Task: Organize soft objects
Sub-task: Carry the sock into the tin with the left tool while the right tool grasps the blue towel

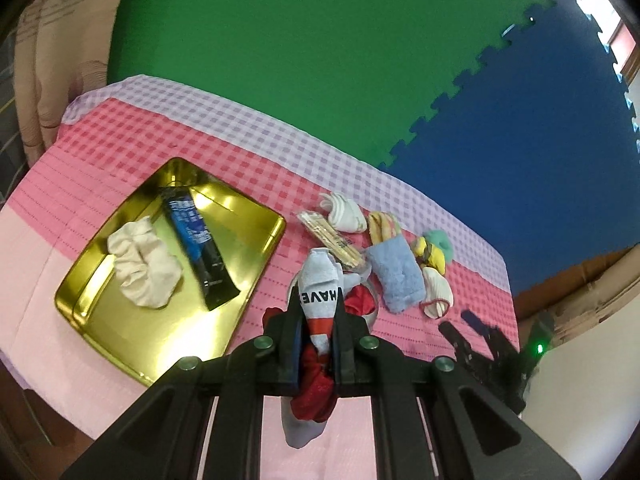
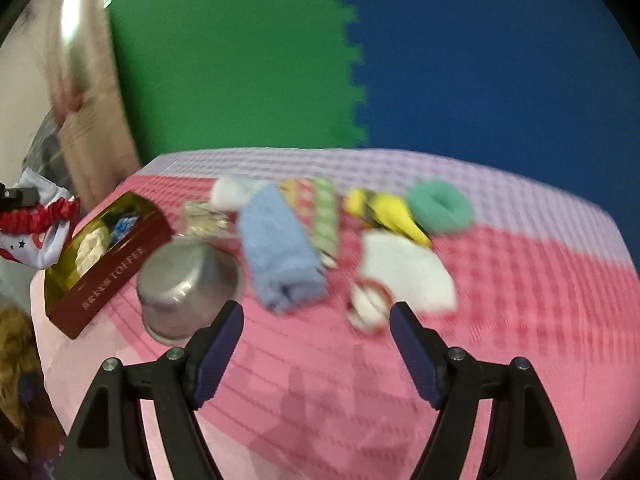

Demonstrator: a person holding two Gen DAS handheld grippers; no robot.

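left hand-held gripper (image 1: 318, 320) clamped tight on a bundle of soft stuff: a grey-white sock (image 1: 319, 294) printed "HAVE" plus a red scrunchie (image 1: 316, 388), both pinched between the jaws and dangling below them, lifted off the desk (image 1: 72, 240). Held high and mid-air, likely so it clears the metal cup (image 2: 186, 286) below and can travel to the gold tray (image 1: 256, 256) at 10 o'clock from the jaws

tray already carries a cream cloth (image 1: 142, 270) and a dark tube (image 1: 198, 246) lying side by side, so it looks like the collection spot for sorted items; free room at its near end

right hand-held gripper (image 2: 316, 320) spread wide, holding nothing, low over the desk and aimed at the remaining pile at 12 o'clock. Frame is motion-blurred. Nearest its fingertips: a small white item with a red band (image 2: 370, 300), exact type unclear. Just past it a white cloth (image 2: 404, 276), a rolled blue towel (image 2: 280, 248) at 11 o'clock, a yellow toy (image 2: 384, 212) and a green scrunchie (image 2: 440, 206) at 1 o'clock, near each other

Judgement: left is mid-carry toward the tray, right is open ready for the next soft piece; most of the pile is yet unsorted

Risk: the scrunchie hangs loose under the sock, could slip out
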